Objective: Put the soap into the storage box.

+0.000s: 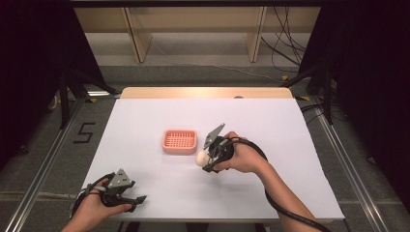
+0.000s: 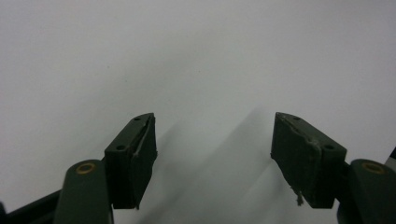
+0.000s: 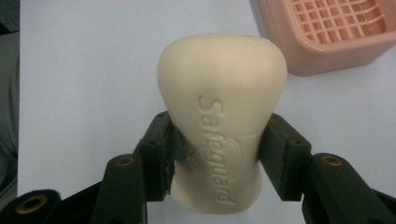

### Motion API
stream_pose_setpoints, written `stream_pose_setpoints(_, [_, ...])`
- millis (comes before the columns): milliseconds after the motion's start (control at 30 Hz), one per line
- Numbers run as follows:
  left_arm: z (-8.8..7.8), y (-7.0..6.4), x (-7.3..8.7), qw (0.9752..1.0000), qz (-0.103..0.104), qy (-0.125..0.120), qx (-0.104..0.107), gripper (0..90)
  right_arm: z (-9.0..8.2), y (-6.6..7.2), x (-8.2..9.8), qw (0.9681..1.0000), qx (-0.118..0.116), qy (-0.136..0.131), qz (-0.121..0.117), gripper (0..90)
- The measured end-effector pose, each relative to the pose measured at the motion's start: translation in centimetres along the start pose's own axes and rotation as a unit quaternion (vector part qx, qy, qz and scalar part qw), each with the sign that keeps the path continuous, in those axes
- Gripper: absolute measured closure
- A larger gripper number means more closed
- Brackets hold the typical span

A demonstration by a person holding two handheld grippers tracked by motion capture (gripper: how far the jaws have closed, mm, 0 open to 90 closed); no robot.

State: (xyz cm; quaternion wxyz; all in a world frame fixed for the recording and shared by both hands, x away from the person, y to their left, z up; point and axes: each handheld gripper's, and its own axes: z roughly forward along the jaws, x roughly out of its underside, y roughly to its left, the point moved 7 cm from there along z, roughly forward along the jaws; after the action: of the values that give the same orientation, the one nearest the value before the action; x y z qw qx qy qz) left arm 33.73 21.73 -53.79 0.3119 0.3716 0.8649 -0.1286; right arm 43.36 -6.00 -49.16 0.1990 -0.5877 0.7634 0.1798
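A cream bar of soap (image 3: 222, 116) stamped "Safeguard" is clamped at its narrow waist between the black jaws of my right gripper (image 3: 217, 154). In the high view the right gripper (image 1: 207, 157) holds the soap (image 1: 201, 157) just right of a pink soap dish (image 1: 180, 141) with a grid floor, near the table's middle. The dish's corner (image 3: 327, 42) lies just beyond the soap at the upper right. My left gripper (image 1: 137, 202) rests at the table's front left, its jaws wide apart with nothing between them (image 2: 212, 158).
The table is covered by a white sheet (image 1: 145, 116), with a wooden strip (image 1: 203, 92) at its far edge. Wooden shelf legs and cables stand on the floor beyond. Dark stands and metal rails flank both sides.
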Motion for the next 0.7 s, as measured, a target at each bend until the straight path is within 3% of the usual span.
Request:
stream_pose_setpoints(33, [0.0,0.01,0.03,1.0,0.0,0.003,0.0,30.9,0.02,-0.2,-0.11,0.9999,0.002,-0.008,-0.01,50.4])
stream_pose_setpoints(133, [-0.02,0.0,0.01,1.0,0.0,0.002,0.001,30.9,-0.15,-0.16,-0.1,0.9999,0.007,-0.011,0.006,50.4])
stream_pose_setpoints(167, [-0.03,-0.01,0.0,1.0,-0.001,0.002,0.001,30.9,-0.16,-0.26,-0.15,0.9999,0.006,-0.012,-0.003,50.4])
stream_pose_setpoints(300, [-0.04,0.0,-0.05,1.0,-0.001,-0.004,-0.002,30.9,-0.28,-0.37,-0.24,0.9997,0.012,-0.019,0.001,50.4])
stream_pose_setpoints(333, [0.01,-0.09,-0.01,0.9999,-0.01,-0.004,0.001,30.9,-0.45,-0.37,-0.21,0.9996,0.016,-0.019,0.015,50.4])
stream_pose_setpoints(400, [0.0,-0.12,-0.02,0.9999,-0.01,-0.005,0.003,30.9,-0.43,-0.53,-0.34,0.9995,0.017,-0.026,0.006,50.4])
stream_pose_setpoints(500, [0.0,-0.05,-0.02,1.0,-0.008,-0.004,0.001,30.9,-0.6,-0.59,-0.31,0.9993,0.023,-0.025,0.016,50.4])
stream_pose_setpoints(700, [-0.05,-0.01,-0.01,1.0,-0.007,-0.001,0.001,30.9,-0.83,-0.83,-0.62,0.999,0.028,-0.034,0.012,50.4])
